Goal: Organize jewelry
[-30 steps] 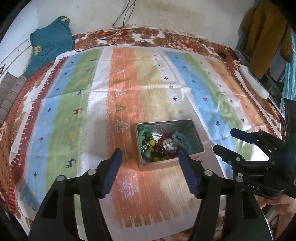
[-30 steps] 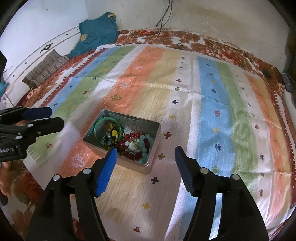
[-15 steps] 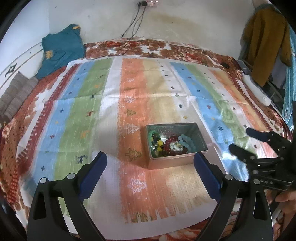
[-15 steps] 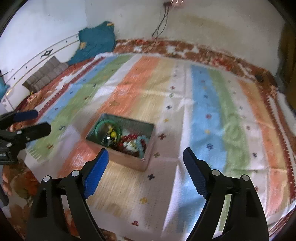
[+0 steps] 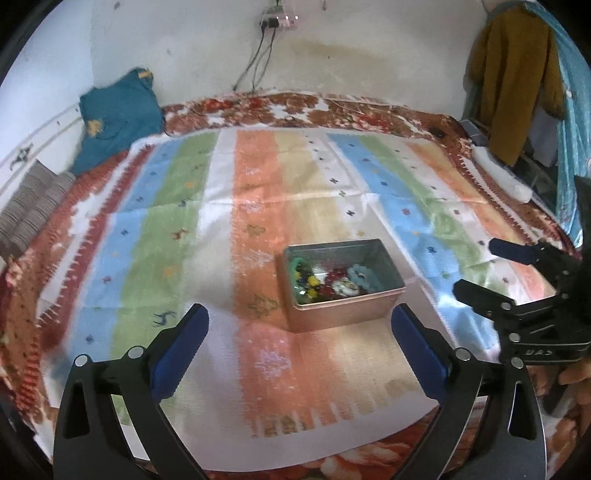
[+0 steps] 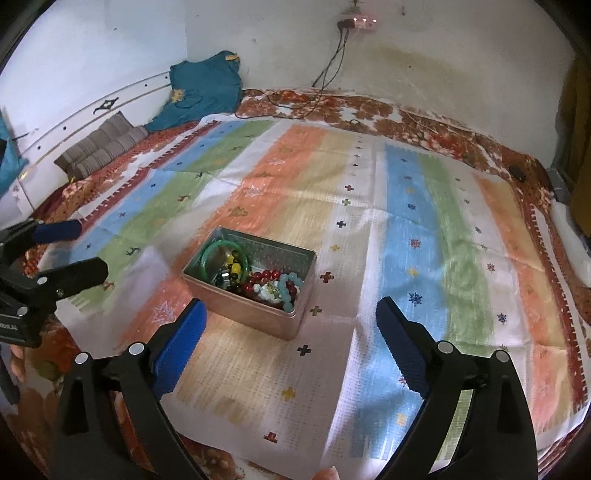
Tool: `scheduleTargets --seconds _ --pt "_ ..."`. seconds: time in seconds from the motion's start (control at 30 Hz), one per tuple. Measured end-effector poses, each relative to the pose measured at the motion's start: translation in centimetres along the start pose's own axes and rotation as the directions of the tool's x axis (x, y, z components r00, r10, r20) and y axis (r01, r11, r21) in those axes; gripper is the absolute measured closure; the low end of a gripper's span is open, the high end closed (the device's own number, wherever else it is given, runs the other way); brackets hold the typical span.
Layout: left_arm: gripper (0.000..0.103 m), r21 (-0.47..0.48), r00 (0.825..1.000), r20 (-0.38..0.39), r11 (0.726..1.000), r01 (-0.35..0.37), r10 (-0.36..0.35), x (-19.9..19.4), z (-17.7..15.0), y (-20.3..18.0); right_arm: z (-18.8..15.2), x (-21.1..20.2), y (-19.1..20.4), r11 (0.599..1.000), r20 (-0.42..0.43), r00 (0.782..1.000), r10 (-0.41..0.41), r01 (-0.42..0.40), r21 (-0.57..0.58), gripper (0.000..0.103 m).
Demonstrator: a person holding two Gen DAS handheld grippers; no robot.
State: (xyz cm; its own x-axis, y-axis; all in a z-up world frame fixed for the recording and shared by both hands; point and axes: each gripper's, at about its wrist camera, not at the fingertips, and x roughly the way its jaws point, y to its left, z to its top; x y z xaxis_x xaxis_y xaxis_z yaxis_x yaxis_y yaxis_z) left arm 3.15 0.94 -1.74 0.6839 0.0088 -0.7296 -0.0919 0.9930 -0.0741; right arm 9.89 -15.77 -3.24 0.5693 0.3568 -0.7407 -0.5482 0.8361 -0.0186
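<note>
Jewelry, tangled beads and a green bangle (image 6: pixel 225 246), fills the open metal tin (image 5: pixel 345 312) on the striped cloth. Both grippers, left (image 5: pixel 300 332) and right (image 6: pixel 290 325), hover near the tin, fingers opening and empty. Snagged strands could drag others out.

"DAS" lettering on right claw (image 5: pixel 476 267) body.

One tin (image 6: pixel 255 310), holding one green bangle (image 6: pixel 221 245) and several bead bracelets (image 6: pixel 275 284), too tangled to count. One striped cloth (image 6: pixel 406 258). Two grippers, left (image 5: pixel 299 332) and right (image 6: pixel 291 321). One teal garment (image 6: pixel 205 90). One wall socket (image 6: pixel 356 23).
</note>
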Motion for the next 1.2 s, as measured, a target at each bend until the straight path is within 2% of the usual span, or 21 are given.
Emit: scheduleTargets --seconds 0.57,1.2 --pt "0.006 0.061 0.999 0.009 0.997 -0.043 0.042 -0.5 -0.9 -1.1 -0.6 -0.7 0.3 1.0 0.005 1.0 0.018 -0.018 0.004 0.008" --pt "0.006 0.049 0.998 0.055 0.998 -0.039 0.037 -1.3 -1.1 -1.2 -1.5 -2.2 0.6 0.999 0.051 0.998 0.043 -0.044 0.014 0.007"
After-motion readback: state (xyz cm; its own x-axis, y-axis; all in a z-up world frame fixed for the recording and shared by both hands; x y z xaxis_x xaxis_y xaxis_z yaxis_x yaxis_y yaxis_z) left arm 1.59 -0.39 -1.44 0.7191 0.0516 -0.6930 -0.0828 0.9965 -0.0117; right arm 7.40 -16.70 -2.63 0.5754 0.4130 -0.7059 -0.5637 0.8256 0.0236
